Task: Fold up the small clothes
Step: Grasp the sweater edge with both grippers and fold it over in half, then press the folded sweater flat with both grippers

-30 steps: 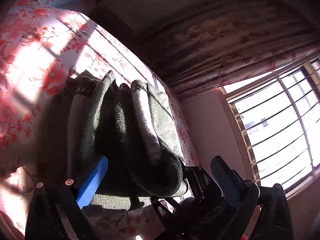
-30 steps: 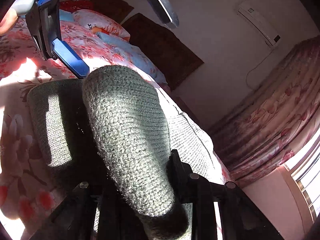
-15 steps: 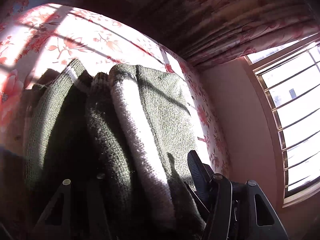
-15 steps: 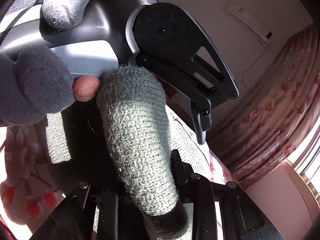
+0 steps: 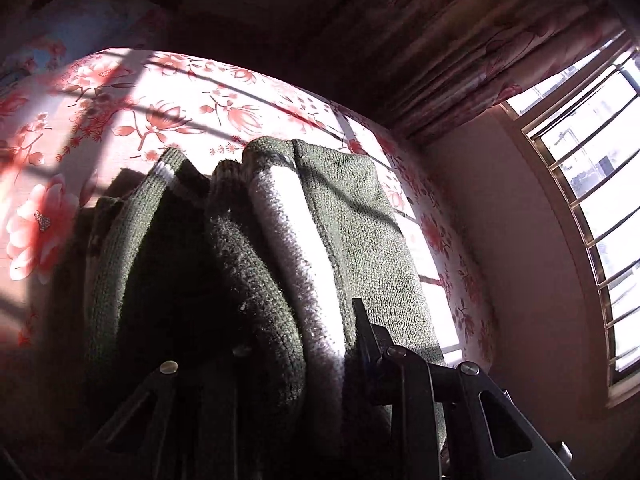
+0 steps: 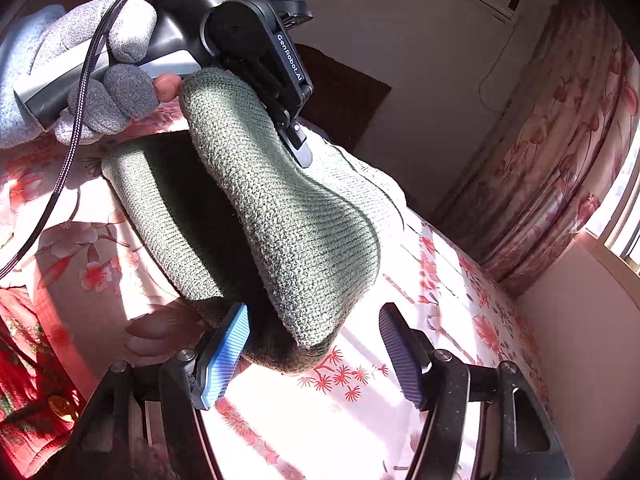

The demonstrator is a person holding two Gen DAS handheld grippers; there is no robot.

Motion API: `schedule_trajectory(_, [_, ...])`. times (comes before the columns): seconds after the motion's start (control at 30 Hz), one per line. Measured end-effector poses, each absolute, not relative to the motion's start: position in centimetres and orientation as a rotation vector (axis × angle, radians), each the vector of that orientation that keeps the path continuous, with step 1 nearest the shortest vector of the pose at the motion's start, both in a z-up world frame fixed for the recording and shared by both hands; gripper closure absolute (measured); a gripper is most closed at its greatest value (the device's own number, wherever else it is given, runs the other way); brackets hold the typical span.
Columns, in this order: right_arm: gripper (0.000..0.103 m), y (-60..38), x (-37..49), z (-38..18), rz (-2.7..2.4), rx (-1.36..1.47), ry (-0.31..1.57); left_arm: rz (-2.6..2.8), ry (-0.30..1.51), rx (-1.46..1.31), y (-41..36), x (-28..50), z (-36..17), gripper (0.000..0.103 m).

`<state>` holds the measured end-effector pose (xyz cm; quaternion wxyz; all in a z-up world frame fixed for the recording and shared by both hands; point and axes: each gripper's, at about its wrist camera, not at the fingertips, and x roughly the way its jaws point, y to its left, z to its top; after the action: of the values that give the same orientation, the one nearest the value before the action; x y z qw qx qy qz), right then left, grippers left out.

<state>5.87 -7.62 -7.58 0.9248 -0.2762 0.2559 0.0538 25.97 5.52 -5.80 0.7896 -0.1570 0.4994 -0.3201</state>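
A dark green knitted garment point(image 6: 280, 216) with a pale stripe lies folded on the floral bedsheet point(image 6: 340, 420). In the left wrist view the garment point(image 5: 352, 240) fills the middle, bunched in folds between the jaws. My left gripper point(image 5: 296, 344) is shut on its near fold; it also shows in the right wrist view point(image 6: 296, 148), held by a gloved hand and pinching the far end of the raised fold. My right gripper point(image 6: 316, 352) is open, its blue pad point(image 6: 224, 356) beside the garment's near end, not gripping it.
The bedsheet point(image 5: 160, 112) stretches away in sunlight. Floral curtains point(image 6: 560, 140) and a barred window point(image 5: 600, 200) stand at the right. A dark headboard point(image 6: 344, 92) and wall lie behind. Red cloth point(image 6: 24, 380) sits at the lower left.
My right gripper has opened and let go of the garment's fold, backing off a little. My left gripper has taken hold of the garment at its far end.
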Motion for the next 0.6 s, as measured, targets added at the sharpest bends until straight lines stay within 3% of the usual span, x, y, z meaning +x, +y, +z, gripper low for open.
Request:
schedule_trajectory(0.2, [0.036,-7.4,7.7,-8.5,0.036,-0.596,0.58,-0.69,0.92,-0.344,10.0,23.5,-1.9,0.103])
schedule_trajectory(0.4, [0.036,-7.4,7.4,-8.7,0.046,-0.588,0.581,-0.628,1.019,-0.379,13.9,24.9,-9.3,0.103])
schedule_trajectory(0.6, [0.036,-7.7,8.7,-8.9,0.053,-0.602,0.591,-0.632,0.929,-0.415,14.8,24.0,-8.8,0.103])
